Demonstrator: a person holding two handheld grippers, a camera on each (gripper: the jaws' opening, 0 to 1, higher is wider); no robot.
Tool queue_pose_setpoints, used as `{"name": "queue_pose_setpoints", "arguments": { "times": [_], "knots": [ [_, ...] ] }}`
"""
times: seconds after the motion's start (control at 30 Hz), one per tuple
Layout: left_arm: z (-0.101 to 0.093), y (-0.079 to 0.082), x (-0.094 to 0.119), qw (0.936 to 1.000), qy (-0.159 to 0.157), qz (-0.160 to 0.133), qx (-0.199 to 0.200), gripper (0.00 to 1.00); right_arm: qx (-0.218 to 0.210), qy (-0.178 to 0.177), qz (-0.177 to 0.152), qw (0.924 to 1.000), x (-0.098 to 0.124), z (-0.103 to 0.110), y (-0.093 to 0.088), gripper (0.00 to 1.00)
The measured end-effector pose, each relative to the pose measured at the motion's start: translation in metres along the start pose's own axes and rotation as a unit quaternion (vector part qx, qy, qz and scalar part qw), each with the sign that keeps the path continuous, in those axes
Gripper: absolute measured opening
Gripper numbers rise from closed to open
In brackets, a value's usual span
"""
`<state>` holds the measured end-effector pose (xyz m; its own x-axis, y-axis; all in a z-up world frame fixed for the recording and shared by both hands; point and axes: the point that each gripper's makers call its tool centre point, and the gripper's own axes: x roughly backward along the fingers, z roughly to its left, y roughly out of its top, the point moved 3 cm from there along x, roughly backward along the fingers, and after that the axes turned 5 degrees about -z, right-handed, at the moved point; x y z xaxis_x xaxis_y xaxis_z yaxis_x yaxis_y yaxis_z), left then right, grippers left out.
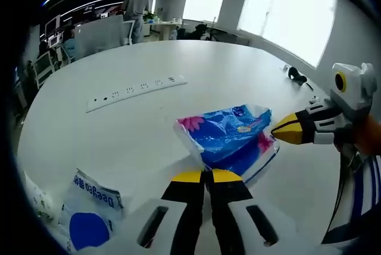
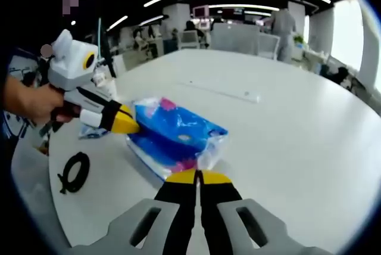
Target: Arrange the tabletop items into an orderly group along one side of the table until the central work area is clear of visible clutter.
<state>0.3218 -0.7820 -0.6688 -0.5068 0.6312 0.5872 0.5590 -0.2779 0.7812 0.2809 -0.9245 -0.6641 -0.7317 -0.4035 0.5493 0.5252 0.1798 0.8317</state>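
A blue tissue pack (image 1: 232, 139) with pink flowers in clear film lies on the white round table (image 1: 178, 64). My left gripper (image 1: 205, 176) is shut, its yellow tips pinching the film at the pack's near corner. From the right my right gripper (image 1: 280, 131) reaches in, shut on the film at the other end. In the right gripper view the same pack (image 2: 175, 133) lies ahead of my right gripper (image 2: 198, 176), and a hand holds my left gripper (image 2: 130, 126) against the pack's left end.
A white packet with blue print (image 1: 89, 207) lies near the table edge beside my left gripper. A long white power strip (image 1: 137, 90) runs across the table's middle. A black cable coil (image 2: 74, 171) rests near the edge. Office chairs and people stand beyond the table.
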Motion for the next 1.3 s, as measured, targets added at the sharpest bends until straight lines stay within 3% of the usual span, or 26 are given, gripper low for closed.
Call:
{"name": "queue_pose_setpoints", "arguments": {
  "times": [0.63, 1.3],
  "knots": [
    [0.004, -0.005, -0.033, 0.9998, 0.002, 0.017, 0.013, 0.02, 0.020, -0.026, 0.008, 0.9994, -0.019, -0.022, -0.015, 0.00],
    [0.010, -0.010, -0.056, 0.9992, 0.004, 0.036, 0.014, 0.03, -0.003, -0.032, 0.017, 0.9993, -0.035, -0.038, -0.024, 0.00]
  ]
}}
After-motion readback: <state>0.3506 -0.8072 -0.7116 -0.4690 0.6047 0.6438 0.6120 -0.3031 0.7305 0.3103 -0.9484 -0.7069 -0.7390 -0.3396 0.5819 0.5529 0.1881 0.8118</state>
